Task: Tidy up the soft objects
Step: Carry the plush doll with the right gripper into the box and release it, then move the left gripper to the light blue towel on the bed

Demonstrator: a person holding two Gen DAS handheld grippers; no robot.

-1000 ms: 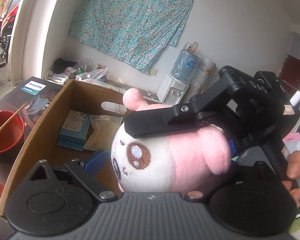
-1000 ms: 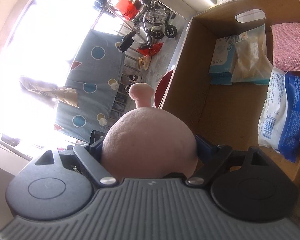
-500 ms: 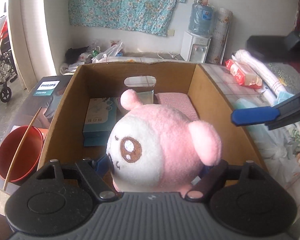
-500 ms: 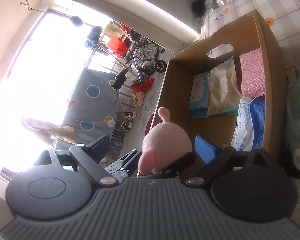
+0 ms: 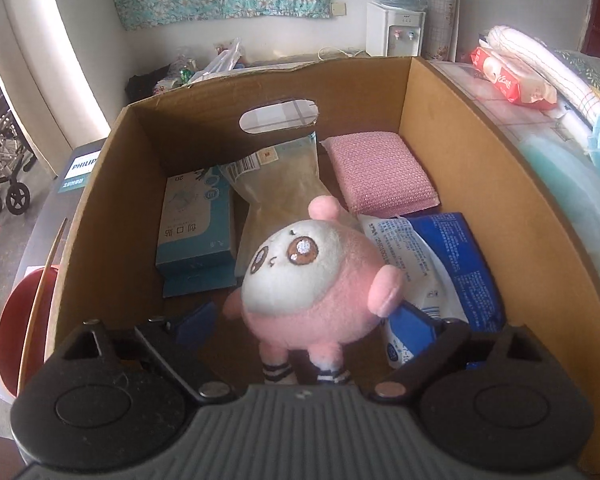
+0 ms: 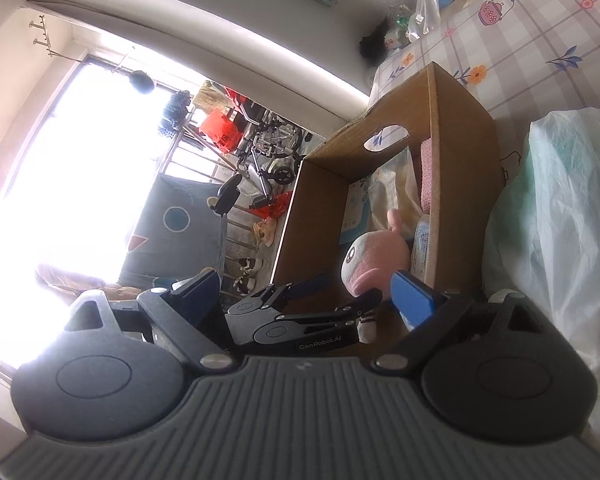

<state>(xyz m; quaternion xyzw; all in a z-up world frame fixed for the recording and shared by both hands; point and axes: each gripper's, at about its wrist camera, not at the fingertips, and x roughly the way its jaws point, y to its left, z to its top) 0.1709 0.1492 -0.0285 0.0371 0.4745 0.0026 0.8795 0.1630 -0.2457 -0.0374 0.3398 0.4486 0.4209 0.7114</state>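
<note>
R tongs (image 6: 312, 292) let go of plush (image 5: 312, 276), backed off, L tongs (image 5: 304, 320) opening, plush now over box (image 5: 500, 184)

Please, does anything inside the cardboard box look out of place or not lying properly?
The pink plush toy is not lying flat like the packets: it hangs tilted, face up, between the opening jaws of the left claw, above the box floor. The far wall's top edge looks slightly torn.

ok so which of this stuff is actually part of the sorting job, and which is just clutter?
In the job:
- pink plush toy, between the opening left gripper jaws
- cardboard box
- pink sponge, blue-white soft pack, beige pouch, teal box inside it

Lying about:
- red bowl
- water dispenser
- wheelchair
- red tissue pack
</note>
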